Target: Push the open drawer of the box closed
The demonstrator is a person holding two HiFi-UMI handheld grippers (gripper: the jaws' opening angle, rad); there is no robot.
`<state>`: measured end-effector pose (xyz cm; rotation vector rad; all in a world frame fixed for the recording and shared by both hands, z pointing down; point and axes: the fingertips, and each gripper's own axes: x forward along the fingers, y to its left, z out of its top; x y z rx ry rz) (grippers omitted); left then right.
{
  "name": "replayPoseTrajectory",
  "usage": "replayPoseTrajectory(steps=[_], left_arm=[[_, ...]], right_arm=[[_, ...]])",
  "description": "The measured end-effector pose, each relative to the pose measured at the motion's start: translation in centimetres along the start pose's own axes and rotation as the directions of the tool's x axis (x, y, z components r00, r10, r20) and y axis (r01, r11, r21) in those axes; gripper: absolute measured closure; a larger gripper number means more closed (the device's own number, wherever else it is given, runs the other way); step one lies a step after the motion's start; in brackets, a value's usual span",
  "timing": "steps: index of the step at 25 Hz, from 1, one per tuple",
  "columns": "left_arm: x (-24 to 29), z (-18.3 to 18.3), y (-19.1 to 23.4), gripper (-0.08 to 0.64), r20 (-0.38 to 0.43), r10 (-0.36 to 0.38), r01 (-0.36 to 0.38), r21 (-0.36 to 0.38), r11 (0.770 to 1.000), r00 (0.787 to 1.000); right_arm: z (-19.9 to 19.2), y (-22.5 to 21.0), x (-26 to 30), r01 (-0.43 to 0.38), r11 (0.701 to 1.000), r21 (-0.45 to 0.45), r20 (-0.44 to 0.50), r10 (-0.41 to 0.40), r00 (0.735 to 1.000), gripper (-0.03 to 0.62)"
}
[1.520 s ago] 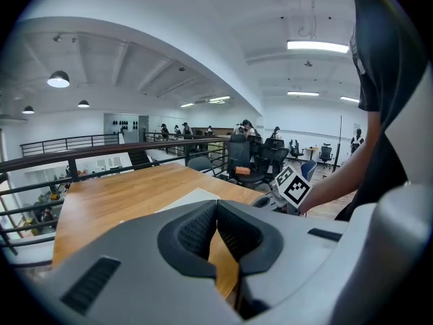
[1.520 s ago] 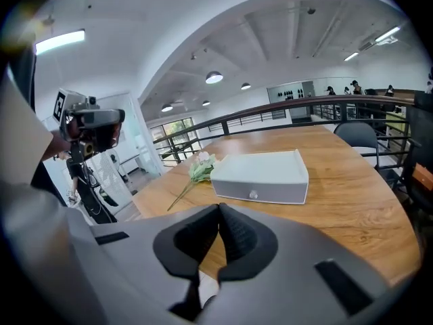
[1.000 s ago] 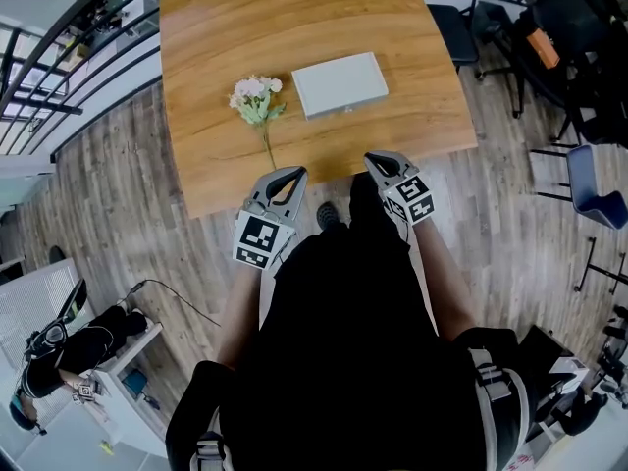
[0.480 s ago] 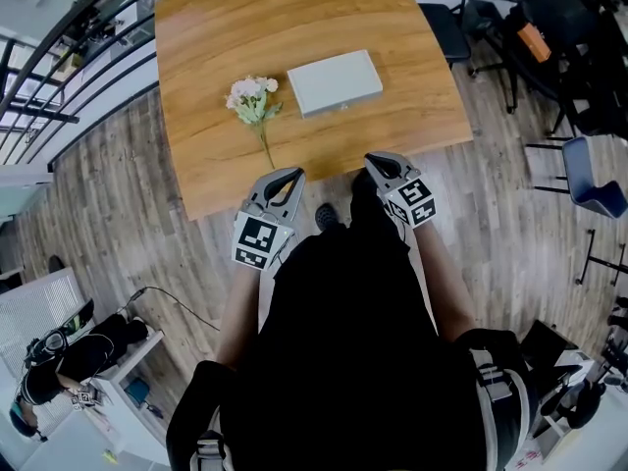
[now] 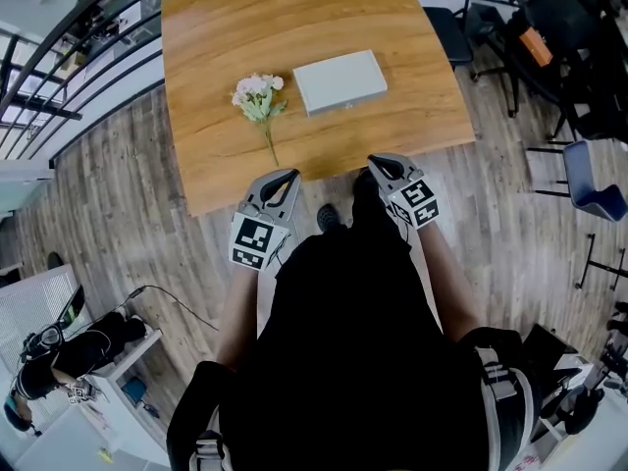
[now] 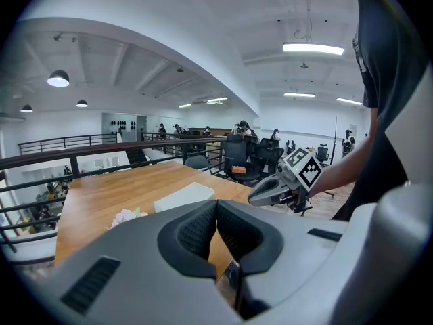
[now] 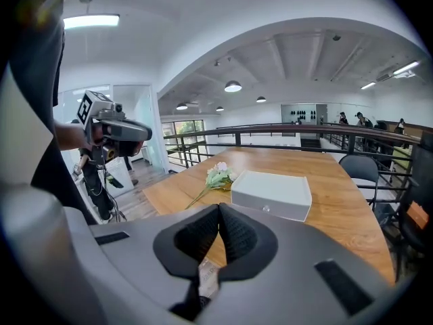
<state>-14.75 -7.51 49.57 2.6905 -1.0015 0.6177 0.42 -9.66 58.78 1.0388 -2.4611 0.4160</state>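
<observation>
A flat white box lies on the wooden table; in the right gripper view its front with a small knob faces me, and I cannot tell how far the drawer stands out. The box is well beyond both grippers. My left gripper and right gripper hover side by side at the table's near edge, close to my body. Both are shut with nothing between the jaws.
A small bunch of pale flowers lies left of the box. Black office chairs stand right of the table, a blue chair further right. A black railing runs along the left. A person sits lower left.
The head view has shifted slightly. Both grippers remain shut at the table's near edge, the left one a touch lower. The box and flowers have not moved.
</observation>
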Motion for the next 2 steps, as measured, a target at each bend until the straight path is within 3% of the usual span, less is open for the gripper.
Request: replayPoseTrajectory(steps=[2], left_arm=[[-0.25, -0.13, -0.08, 0.537, 0.001, 0.002, -0.002, -0.006, 1.000, 1.000]], right_arm=[[-0.14, 0.23, -0.15, -0.001, 1.000, -0.002, -0.004, 0.001, 1.000, 0.577]])
